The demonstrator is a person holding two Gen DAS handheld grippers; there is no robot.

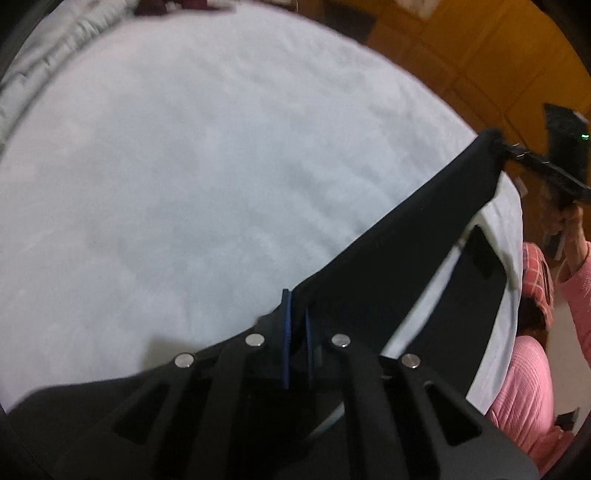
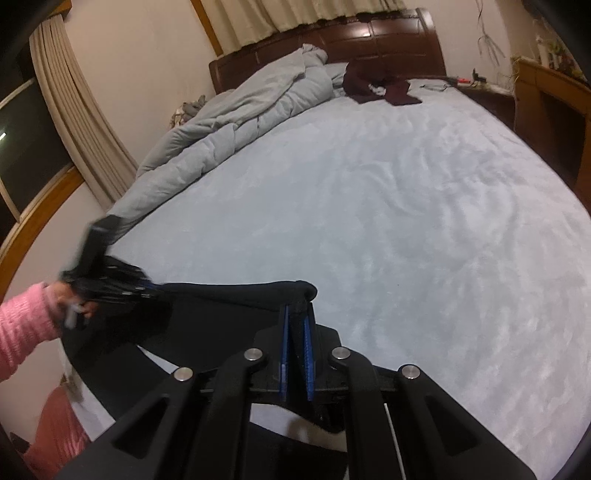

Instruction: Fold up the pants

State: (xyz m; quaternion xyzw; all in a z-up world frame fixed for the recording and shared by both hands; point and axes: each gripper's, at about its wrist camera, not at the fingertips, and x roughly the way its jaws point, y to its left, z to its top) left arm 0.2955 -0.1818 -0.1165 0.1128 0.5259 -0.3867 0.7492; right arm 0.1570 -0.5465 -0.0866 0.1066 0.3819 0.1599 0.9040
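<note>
Black pants [image 1: 406,229] hang stretched between my two grippers above the near edge of a bed. In the left wrist view my left gripper [image 1: 296,310] is shut, its blue pads pinching the pants' top edge. The right gripper [image 1: 505,146] shows at the far right, clamped on the other end of that edge. In the right wrist view my right gripper [image 2: 297,308] is shut on a rolled corner of the pants [image 2: 221,299]. The left gripper [image 2: 159,290] grips the far end at the left, held by a hand in a pink sleeve [image 2: 22,317].
The bed [image 2: 406,221] has a pale blue sheet. A bunched grey duvet [image 2: 240,118] lies along its left side, and a dark maroon garment [image 2: 380,85] sits by the wooden headboard [image 2: 388,33]. A wooden desk [image 2: 546,103] stands at the right. The person's pink clothing [image 1: 517,387] is beside the bed.
</note>
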